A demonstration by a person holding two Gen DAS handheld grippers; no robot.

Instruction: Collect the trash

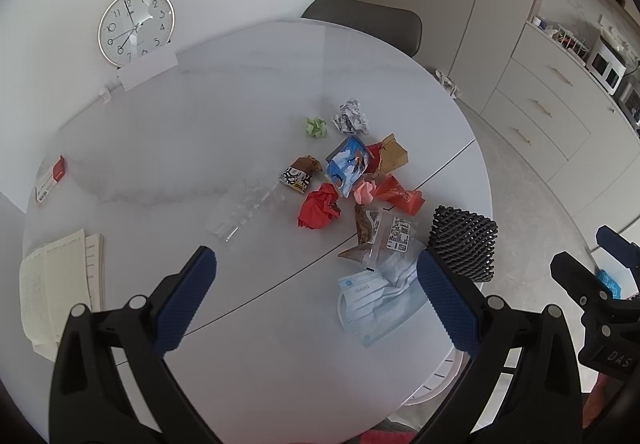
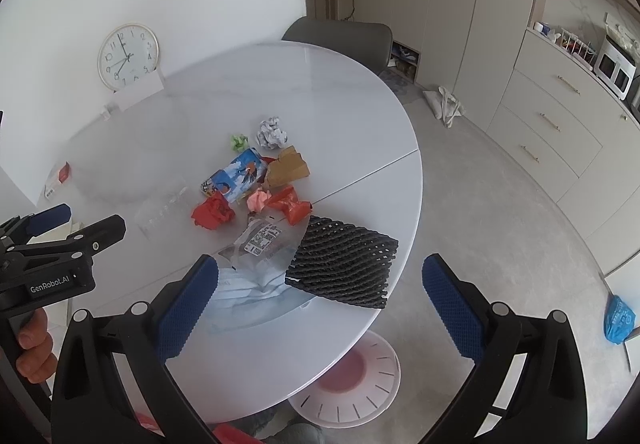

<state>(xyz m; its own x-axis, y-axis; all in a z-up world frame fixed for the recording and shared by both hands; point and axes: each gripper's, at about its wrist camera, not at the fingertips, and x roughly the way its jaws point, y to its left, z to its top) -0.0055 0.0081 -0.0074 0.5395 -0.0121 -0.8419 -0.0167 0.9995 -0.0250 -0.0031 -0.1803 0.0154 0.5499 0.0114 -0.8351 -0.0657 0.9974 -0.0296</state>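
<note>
Trash lies in a cluster on the round white table (image 1: 200, 124): a black foam net sleeve (image 2: 344, 264) near the front edge, pale blue face masks (image 2: 248, 288), a clear wrapper with a label (image 2: 260, 240), red crumpled paper (image 2: 214, 214), an orange-red wrapper (image 2: 292, 206), a blue printed carton (image 2: 236, 178), a brown paper bag (image 2: 288, 168), a grey paper ball (image 2: 272, 134), a green scrap (image 2: 240, 142) and a crushed clear bottle (image 1: 244, 210). My left gripper (image 1: 316, 300) is open above the table, empty. My right gripper (image 2: 320, 308) is open over the net sleeve, empty.
A clock (image 1: 136, 26) and card lean at the wall. A notebook (image 1: 60, 284) and a red-white box (image 1: 50, 180) lie at the table's left. A grey chair (image 2: 340, 40) stands behind. A white-pink bin (image 2: 352, 376) sits on the floor under the table edge. Cabinets line the right.
</note>
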